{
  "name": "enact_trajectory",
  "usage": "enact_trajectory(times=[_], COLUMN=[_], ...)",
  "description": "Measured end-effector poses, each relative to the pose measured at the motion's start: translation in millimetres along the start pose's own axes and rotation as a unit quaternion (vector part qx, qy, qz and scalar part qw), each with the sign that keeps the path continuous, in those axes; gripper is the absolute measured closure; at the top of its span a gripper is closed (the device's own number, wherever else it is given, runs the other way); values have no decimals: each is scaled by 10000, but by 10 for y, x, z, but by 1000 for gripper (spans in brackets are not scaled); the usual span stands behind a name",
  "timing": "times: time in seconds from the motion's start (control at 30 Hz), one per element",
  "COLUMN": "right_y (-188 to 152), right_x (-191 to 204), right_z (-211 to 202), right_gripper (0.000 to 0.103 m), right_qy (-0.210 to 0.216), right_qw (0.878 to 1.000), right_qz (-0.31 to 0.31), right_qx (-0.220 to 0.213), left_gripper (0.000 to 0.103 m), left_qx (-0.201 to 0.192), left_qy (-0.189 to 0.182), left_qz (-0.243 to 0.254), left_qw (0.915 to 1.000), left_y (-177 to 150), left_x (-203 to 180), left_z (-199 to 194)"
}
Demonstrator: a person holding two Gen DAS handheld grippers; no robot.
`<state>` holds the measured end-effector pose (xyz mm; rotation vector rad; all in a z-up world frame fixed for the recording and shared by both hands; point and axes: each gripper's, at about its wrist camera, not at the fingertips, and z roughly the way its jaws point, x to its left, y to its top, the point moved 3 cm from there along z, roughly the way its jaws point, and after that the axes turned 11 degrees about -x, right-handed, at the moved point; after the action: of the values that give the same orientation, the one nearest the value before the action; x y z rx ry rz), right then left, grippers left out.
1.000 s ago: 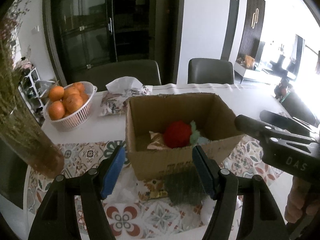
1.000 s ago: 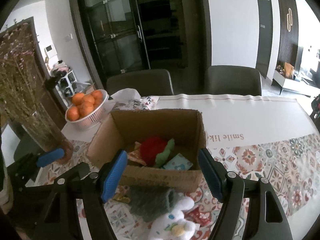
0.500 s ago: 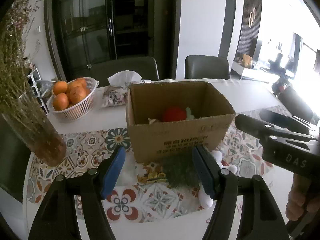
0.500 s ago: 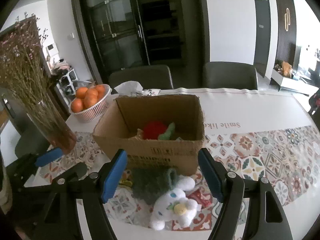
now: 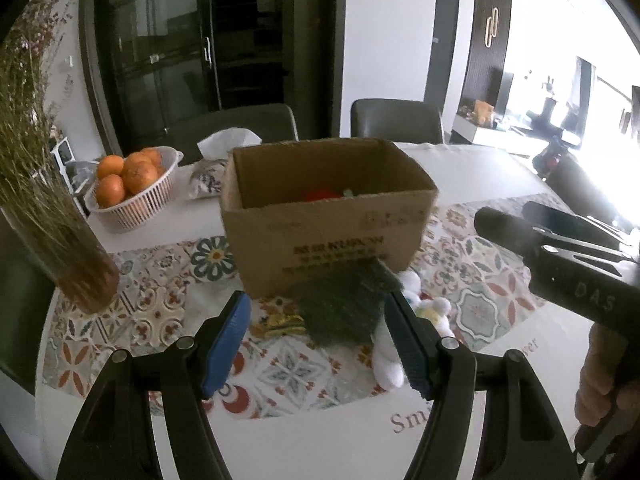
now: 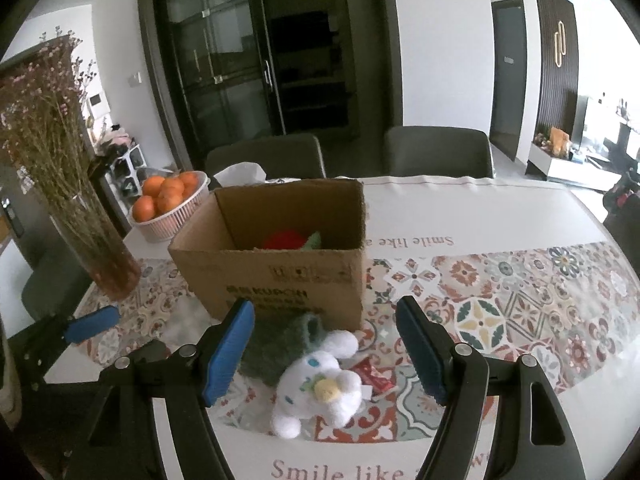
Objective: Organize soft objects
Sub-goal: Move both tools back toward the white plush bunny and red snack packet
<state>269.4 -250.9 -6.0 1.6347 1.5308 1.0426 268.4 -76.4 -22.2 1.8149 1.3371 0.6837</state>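
A: Where is the white plush toy (image 6: 320, 384)?

B: Low in the middle of the right wrist view, lying on the patterned tabletop (image 6: 520, 312) just in front of the cardboard box (image 6: 280, 276), touching a dark green knitted piece (image 6: 276, 344). It sits between the fingers of the right gripper (image 6: 326, 352), which stand spread and grasp nothing. The left gripper (image 5: 320, 340) is likewise released — empty, with the green knit beyond its fingers.

A: How would the toy handle?

B: Probably light and squashy; it should give under the pads, so the plump body looks a safer hold than an ear or a limb.

A: Anything in the way?

B: A small red packet (image 6: 370, 376) lies against the toy and could be pinched along with it. The box wall is close behind. The vase of dried flowers (image 6: 96, 248) and the basket of oranges (image 6: 172, 208) stand well apart at the left.
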Motion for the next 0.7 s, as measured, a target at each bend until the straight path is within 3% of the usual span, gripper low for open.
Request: enact_trajectory(times=[0.7], right_y=[-507], right_x=[-313], right_z=[-25], right_gripper=[29], right_qy=[7], right_qw=[9985], right_qz=[-451], right_qx=[311], left_gripper=[34], left_qx=[738], left_qy=[-268], left_qz=[-97], left_qw=[9969], left_y=[-630], left_x=[-465], left_z=[240])
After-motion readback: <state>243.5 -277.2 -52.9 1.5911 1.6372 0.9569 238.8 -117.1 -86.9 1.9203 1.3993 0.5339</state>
